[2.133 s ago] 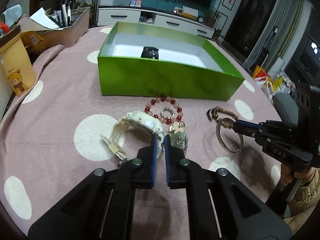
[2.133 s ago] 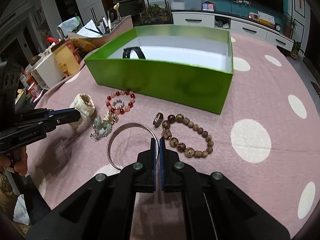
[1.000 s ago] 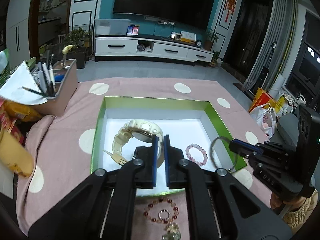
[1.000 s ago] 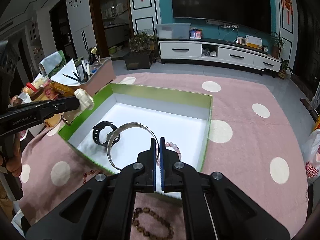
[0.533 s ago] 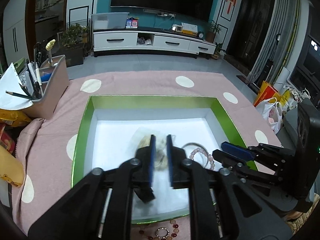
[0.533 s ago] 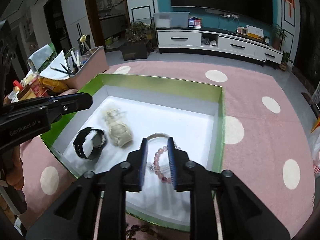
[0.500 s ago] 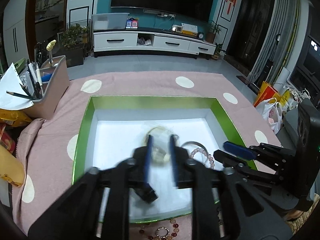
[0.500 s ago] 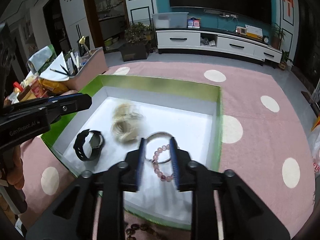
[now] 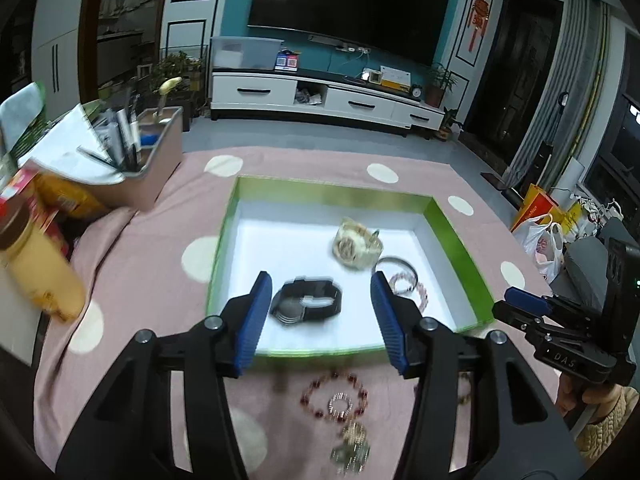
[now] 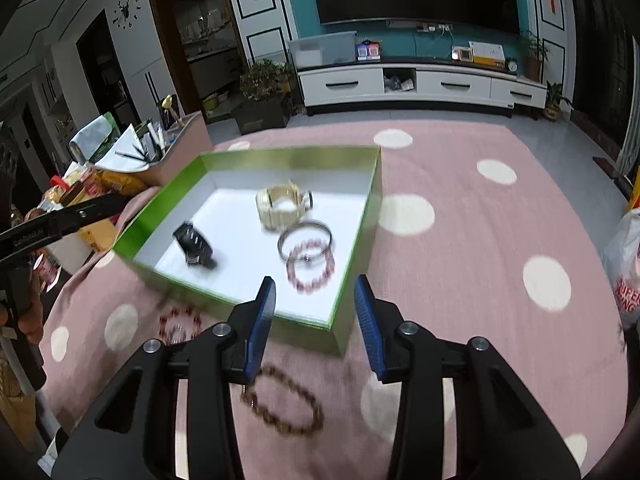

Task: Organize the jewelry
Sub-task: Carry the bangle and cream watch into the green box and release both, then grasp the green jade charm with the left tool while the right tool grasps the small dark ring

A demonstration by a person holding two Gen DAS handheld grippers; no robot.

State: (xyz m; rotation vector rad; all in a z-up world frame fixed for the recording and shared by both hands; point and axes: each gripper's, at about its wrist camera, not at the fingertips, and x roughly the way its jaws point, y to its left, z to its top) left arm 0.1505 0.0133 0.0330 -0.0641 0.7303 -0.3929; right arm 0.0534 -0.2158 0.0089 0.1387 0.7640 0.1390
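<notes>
A green box (image 9: 460, 240) (image 10: 356, 248) with a white floor lies on the pink dotted cloth. Inside it lie a cream watch (image 9: 356, 246) (image 10: 282, 202), a black watch (image 9: 308, 304) (image 10: 194, 244), a silver bangle (image 9: 394, 268) (image 10: 306, 238) and a pink bead bracelet (image 9: 412, 288) (image 10: 310, 266). My left gripper (image 9: 320, 316) hangs above the box's near edge, its jaws opening with nothing between them. My right gripper (image 10: 316, 316) is over the box's near right corner, jaws opening and empty too. On the cloth lie a red bead bracelet (image 9: 334, 396) (image 10: 180, 324), a pendant (image 9: 352, 448) and a brown bead bracelet (image 10: 284, 408).
A tan organiser with pens (image 9: 140, 168) (image 10: 176, 140) and snack packets (image 9: 60, 200) stand at the left. A yellow jar (image 9: 36, 272) sits near the left edge. The other gripper shows at the side of each view, with a hand on its grip (image 9: 592, 396).
Both grippers have opened and pulled back toward the box's near side. The cream watch and the silver bangle dropped out of them and now lie on the box floor.
</notes>
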